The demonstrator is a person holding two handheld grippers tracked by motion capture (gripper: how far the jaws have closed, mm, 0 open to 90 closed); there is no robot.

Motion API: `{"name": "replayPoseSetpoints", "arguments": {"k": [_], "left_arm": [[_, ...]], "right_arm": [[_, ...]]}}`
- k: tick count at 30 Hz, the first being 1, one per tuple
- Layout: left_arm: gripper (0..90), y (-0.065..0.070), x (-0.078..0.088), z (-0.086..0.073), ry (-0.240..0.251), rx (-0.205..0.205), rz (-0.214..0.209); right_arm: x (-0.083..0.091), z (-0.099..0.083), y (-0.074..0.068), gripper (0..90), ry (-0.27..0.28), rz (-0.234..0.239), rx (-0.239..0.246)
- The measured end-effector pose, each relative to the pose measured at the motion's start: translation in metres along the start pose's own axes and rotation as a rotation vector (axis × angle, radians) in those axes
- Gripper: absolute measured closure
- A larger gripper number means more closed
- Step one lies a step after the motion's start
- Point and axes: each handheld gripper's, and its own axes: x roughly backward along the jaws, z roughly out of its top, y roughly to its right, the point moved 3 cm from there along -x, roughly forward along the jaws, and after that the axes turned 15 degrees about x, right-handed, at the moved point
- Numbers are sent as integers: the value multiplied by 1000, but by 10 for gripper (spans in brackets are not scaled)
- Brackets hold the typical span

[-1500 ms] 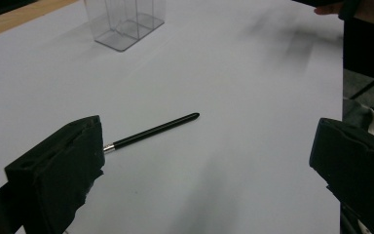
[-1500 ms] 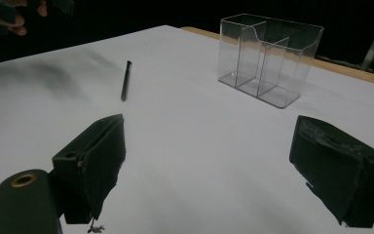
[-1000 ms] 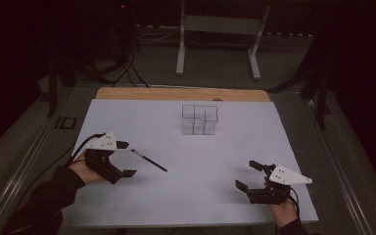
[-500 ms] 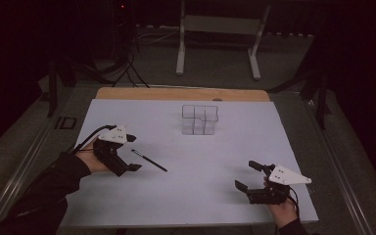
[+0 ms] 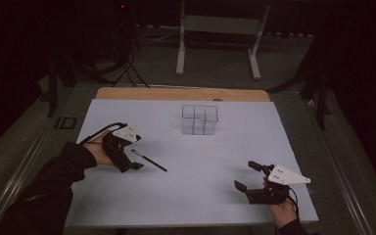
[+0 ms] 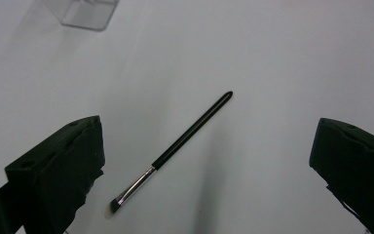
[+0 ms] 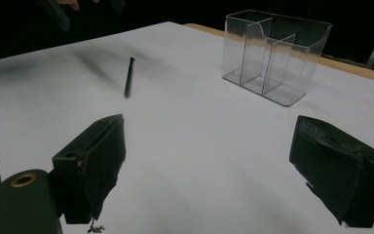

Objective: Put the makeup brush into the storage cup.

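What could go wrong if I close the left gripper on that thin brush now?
1. The thin black-handled brush with a silver ferrule lies flat on the white table sheet, so the open left gripper may pinch the sheet or skid the brush away.
2. The brush lies slanted between the jaws; closing could spin it.
3. The clear plastic compartment organiser looks light and may tip if bumped.

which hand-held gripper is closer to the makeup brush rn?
Left. The left hand-held gripper hovers right at the makeup brush, jaws open with the brush lying between them in its own view. The right hand-held gripper sits far off near the table's front right corner.
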Motion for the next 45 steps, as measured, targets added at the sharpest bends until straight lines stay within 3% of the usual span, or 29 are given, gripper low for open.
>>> {"name": "replayPoseSetpoints", "arguments": {"k": [7, 8, 11, 16, 21, 24, 27, 31, 36, 39, 40, 41, 43, 45], "left_arm": [[22, -5, -7, 0, -55, -29, 13], [25, -6, -10, 0, -78, -55, 20], [29, -6, -16, 0, -118, -80, 30], [56, -7, -23, 3, -168, -101, 24], [102, -9, -28, 4, -192, -121, 19], [148, -10, -32, 5, -205, -157, 36], [158, -14, -36, 5, -215, -150, 61], [221, -16, -40, 3, -228, -164, 53], [283, -21, -41, 1, -255, -231, 44], [309, -22, -42, 0, -258, -250, 49], [311, -23, -43, -1, -278, -282, 46], [333, -23, -43, -1, -278, -282, 46], [362, -24, -43, -2, -284, -330, 51], [398, -25, -43, -2, -283, -346, 44]], "right_arm": [[-1, 0, 0, 132, -2, 3, 3], [-1, 0, 0, 132, -3, 1, 4], [-1, 0, 0, 132, -2, 2, 3], [-1, 0, 0, 132, -3, 3, 3], [-1, -1, 0, 132, -3, 3, 3], [-1, -1, 0, 132, -3, 4, 3], [-1, -1, 0, 133, -4, 5, 2], [-1, 0, -1, 133, 3, 6, 2], [-1, -1, 0, 132, 9, 6, -5], [-1, -1, 0, 132, 6, 5, -4], [-1, 0, 0, 132, 15, 12, -9], [-1, 0, 0, 132, 15, 12, -9], [-1, 0, -1, 132, 18, 16, -11], [-1, -1, -1, 132, 16, 15, -10]]}}
